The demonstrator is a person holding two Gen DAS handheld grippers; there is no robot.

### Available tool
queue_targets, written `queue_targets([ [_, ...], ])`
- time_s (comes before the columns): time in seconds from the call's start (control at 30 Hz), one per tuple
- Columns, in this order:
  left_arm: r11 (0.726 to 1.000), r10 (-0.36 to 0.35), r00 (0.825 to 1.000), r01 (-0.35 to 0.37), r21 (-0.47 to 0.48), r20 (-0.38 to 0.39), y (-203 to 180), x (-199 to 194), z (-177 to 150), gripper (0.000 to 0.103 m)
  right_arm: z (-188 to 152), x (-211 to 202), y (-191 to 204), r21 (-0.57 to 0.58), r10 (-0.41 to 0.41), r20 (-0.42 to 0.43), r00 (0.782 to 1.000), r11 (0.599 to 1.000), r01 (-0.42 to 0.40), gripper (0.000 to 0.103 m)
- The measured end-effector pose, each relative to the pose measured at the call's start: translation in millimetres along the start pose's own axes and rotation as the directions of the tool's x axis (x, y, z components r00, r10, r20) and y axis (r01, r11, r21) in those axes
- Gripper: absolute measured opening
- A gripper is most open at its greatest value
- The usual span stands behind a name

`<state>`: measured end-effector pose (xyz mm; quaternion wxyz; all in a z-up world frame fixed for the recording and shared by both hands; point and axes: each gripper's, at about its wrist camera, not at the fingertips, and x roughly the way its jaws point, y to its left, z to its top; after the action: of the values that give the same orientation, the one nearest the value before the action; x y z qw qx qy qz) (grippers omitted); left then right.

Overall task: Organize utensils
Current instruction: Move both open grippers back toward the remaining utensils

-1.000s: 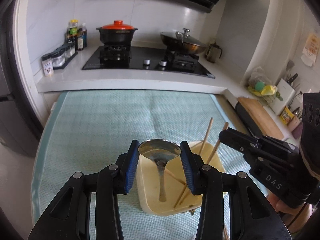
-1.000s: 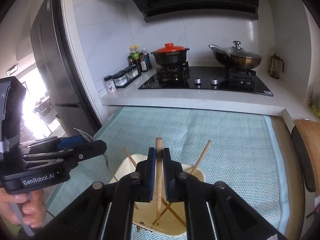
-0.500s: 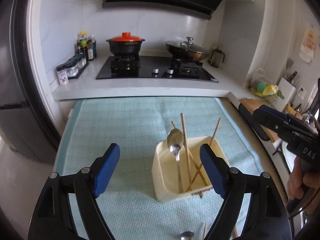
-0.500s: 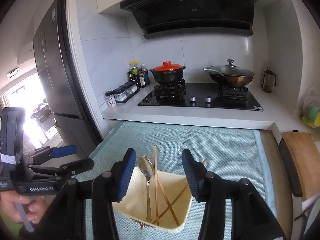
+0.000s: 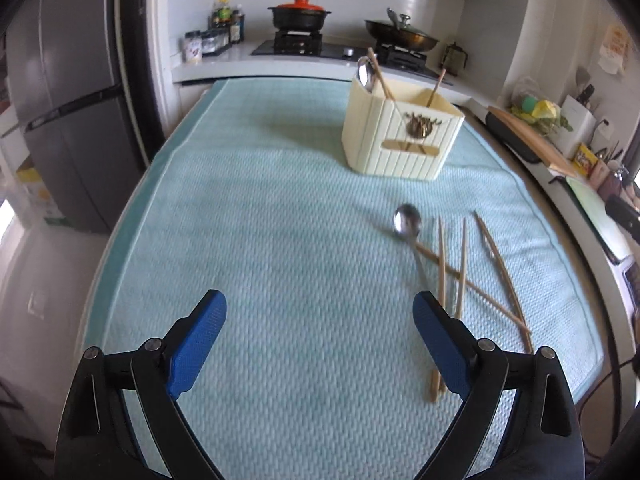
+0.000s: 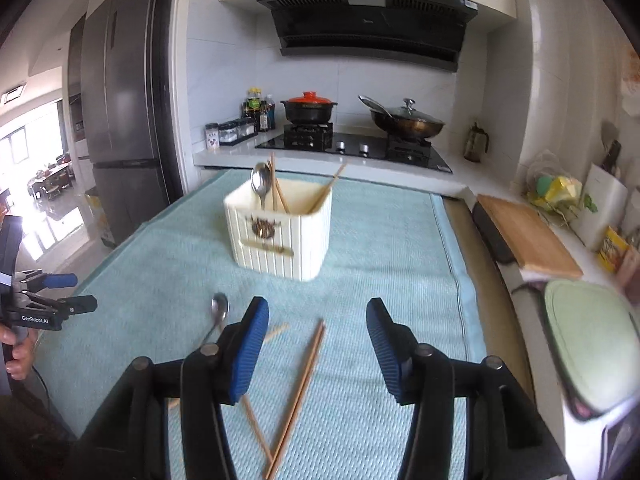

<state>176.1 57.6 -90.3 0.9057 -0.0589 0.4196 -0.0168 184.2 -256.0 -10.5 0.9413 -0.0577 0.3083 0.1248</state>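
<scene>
Left wrist view: left tongs (image 5: 318, 322) opening, empty, spoon (image 5: 408, 224) beyond right pad; right tongs (image 6: 318, 326) opening over chopsticks (image 6: 304, 380).

The left gripper (image 5: 318, 326) has black linked arms with silver screws at the pivots and blue ribbed pads (image 5: 196, 344). The right gripper (image 6: 318, 344) is built alike, black with blue ribbed pads (image 6: 248, 350). Beside the right gripper, the left one's black body carries white "GenRobot.AI" lettering, held in a hand (image 6: 16, 354).

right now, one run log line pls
left tongs opening, empty | right tongs opening, empty | spoon, chopsticks loose on mat
</scene>
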Motion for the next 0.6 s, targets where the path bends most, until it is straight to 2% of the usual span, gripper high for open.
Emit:
queue_targets([
  [0.13,0.999,0.01,1.0,-0.01,-0.047,-0.006,2.3,-4.1,-38.1,0.095,-65.3,-8.6,2.0,0.122,-0.002,-0.091,0.996,0.992,0.013,0.052],
  [0.27,1.0,-0.008,1.0,0.007,-0.029,-0.028,-3.1,0.7,-52.7,0.095,-103.8,-3.5,7.7,0.16,0.009,-0.169,0.986,0.987,0.018,0.052],
  [0.4,1.0,-0.012,0.999,0.011,-0.023,-0.031,-5.3,1.6,-59.7,0.095,-116.7,-1.2,8.4,0.187,0.003,-0.188,0.982,0.982,0.032,0.052],
  [0.5,0.999,-0.015,0.999,0.015,-0.029,-0.029,-4.9,-1.0,-62.1,0.095,-116.8,-1.6,5.6,0.239,0.027,-0.184,0.983,0.971,0.018,0.052],
  [0.6,1.0,-0.006,0.999,0.006,-0.026,-0.032,-5.5,-0.2,-63.5,0.095,-115.1,1.3,8.1,0.238,0.025,-0.184,0.983,0.971,0.02,0.052],
])
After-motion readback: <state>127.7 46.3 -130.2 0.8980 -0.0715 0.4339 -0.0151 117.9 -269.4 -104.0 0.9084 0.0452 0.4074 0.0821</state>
